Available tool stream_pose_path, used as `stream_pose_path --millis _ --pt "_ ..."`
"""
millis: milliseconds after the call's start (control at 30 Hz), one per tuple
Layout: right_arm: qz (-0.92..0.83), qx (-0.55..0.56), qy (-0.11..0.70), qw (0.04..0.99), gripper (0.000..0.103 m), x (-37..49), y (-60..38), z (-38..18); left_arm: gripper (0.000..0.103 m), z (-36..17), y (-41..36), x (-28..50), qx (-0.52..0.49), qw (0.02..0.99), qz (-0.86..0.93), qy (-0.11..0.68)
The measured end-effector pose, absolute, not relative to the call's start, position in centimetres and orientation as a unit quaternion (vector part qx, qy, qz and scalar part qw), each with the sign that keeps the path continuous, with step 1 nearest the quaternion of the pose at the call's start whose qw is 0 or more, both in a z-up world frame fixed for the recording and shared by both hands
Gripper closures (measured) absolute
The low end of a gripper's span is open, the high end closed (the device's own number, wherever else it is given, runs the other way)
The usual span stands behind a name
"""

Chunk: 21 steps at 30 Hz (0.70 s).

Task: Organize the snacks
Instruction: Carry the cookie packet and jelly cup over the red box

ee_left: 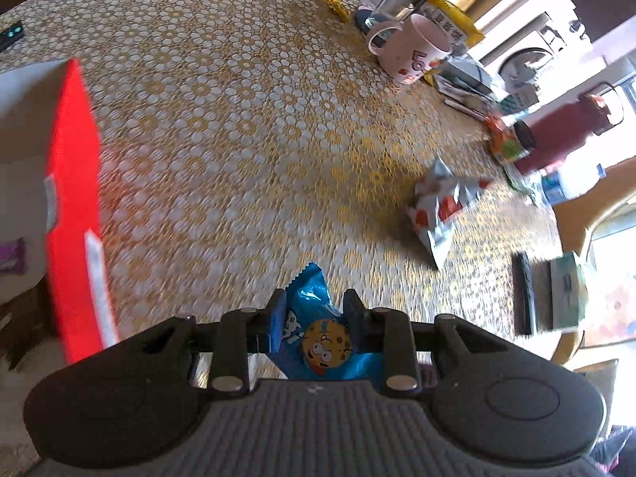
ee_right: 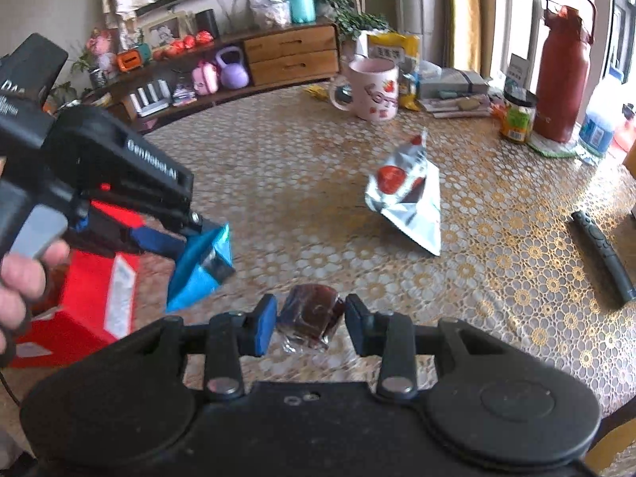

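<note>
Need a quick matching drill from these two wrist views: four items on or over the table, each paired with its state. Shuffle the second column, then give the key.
Things:
1. blue cookie packet
2. dark wrapped snack
3. silver and red pouch
4. pink mug

States:
A. lying loose on the tablecloth, mid-table
B. gripped in the left tool, near the red box
C. standing upright near the far edge
D. between the right tool's fingers

Pairs: 1-B, 2-D, 3-A, 4-C
</note>
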State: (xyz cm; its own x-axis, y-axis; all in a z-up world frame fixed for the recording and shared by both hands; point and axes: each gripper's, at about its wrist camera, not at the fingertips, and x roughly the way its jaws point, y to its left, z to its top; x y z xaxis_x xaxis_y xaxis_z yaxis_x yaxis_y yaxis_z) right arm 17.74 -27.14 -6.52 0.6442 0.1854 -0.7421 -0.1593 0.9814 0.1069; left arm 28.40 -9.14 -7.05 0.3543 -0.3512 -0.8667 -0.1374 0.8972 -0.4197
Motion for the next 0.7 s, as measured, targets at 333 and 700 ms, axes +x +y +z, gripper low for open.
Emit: stream_pose_path --millis 333,700 --pt "0.128 -0.009 0.382 0.915 0.067 13.6 -22.5 -3.1 0.073 -2.9 -5.6 22.1 -0.197 0.82 -0.094 0.529" --pt "0.166 -0.032 0.358 0.918 0.067 11.4 -16.9 -0.7 0.073 0.1 -0.1 18.0 -0.175 0.846 -0.082 0.497"
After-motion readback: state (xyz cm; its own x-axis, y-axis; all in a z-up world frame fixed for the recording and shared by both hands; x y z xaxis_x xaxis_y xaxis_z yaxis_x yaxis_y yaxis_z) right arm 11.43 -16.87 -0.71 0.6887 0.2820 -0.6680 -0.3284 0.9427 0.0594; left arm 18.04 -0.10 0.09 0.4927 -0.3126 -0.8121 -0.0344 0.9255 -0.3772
